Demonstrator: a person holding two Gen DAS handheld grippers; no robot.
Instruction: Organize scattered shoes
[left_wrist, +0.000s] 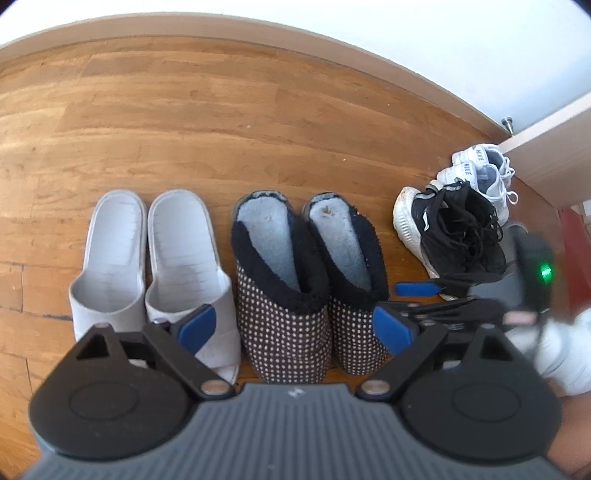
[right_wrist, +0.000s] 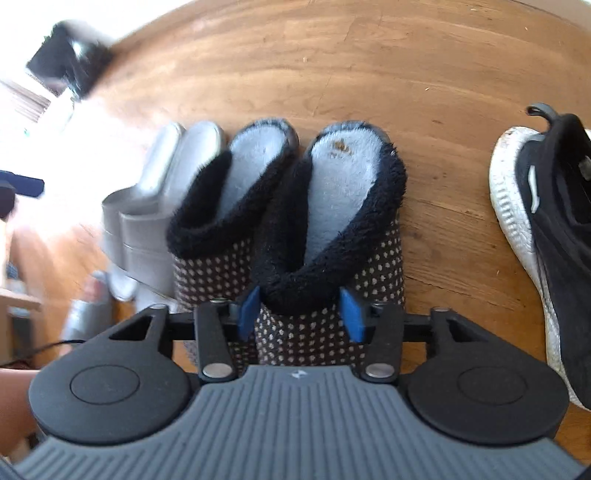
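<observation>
Four pairs of shoes sit on a wooden floor (left_wrist: 184, 110). At the left is a pair of white open-toe slippers (left_wrist: 151, 273), side by side and touching, with plain flat insoles. Just beside them stands a pair of fuzzy house slippers (left_wrist: 306, 280): brown uppers with small pale dots, a thick black fleece collar and a light blue fleece lining, the right one with a small brown stain near the heel. Farther right, apart from these, lies a pair of black sneakers (left_wrist: 454, 236) with black laces and scuffed white soles, and behind them, close to a pale door (left_wrist: 554, 147), a pair of white sneakers (left_wrist: 480, 170) with lettering on the heels.

The left gripper (left_wrist: 291, 328) hovers above the toes of the slippers with its jaws spread wide, holding nothing. The right gripper (right_wrist: 301, 310) has its jaws narrowed around the toe end of the right fuzzy slipper (right_wrist: 332, 229), a blue pad (right_wrist: 352, 314) close on each side; whether the pads press it I cannot tell.
</observation>
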